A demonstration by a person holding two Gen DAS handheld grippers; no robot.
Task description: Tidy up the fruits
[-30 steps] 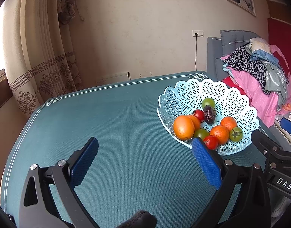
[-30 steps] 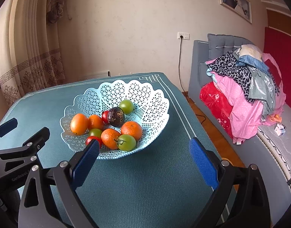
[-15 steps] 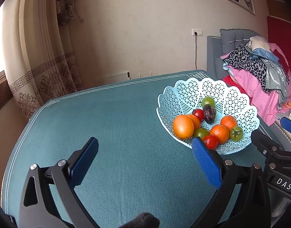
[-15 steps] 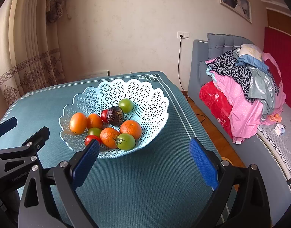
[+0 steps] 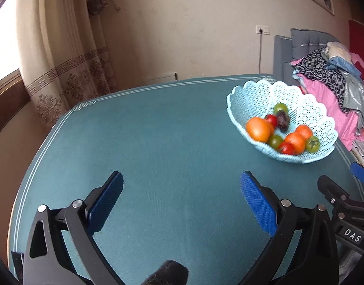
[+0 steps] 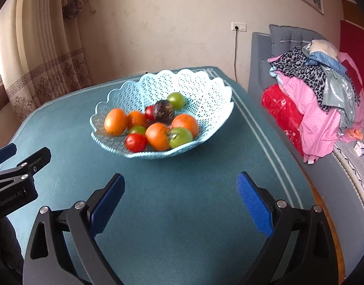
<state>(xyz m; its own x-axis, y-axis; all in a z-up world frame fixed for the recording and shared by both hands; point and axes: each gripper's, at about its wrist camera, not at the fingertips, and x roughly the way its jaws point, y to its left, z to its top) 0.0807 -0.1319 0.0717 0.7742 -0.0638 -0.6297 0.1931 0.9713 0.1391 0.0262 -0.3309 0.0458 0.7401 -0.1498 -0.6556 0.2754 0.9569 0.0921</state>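
A pale blue lattice basket [image 6: 205,90] with a scalloped rim sits on the teal tablecloth [image 6: 182,201], straight ahead of the right claw [image 6: 180,192] and slightly to its left, with a strip of bare cloth between the fingertips and the near rim. All the fruit is inside it. A large orange [image 6: 115,121] lies at the basket's left side, with a smaller orange [image 6: 136,118] touching it on the right. Toward the near rim a red tomato [image 6: 135,142], a second pair of oranges [image 6: 158,135] and a green tomato [image 6: 180,137] crowd together, and another green one [image 6: 137,130] peeks out behind the red tomato. Farther back sit a small red tomato [image 6: 149,112], a dark wrinkled fruit [image 6: 163,111] and one more green tomato [image 6: 176,100] against the far wall. The right claw has its blue-padded fingers spread wide and holds nothing. The left claw [image 5: 182,187] likewise stands wide apart and empty above bare cloth; from it the basket [image 5: 253,95] lies ahead and well off to the right, near the cloth's right edge. The left claw's black frame shows at the right claw's left side. Beyond the table's right edge a heap of clothes [image 6: 319,104] rests on a grey sofa [image 6: 260,47].
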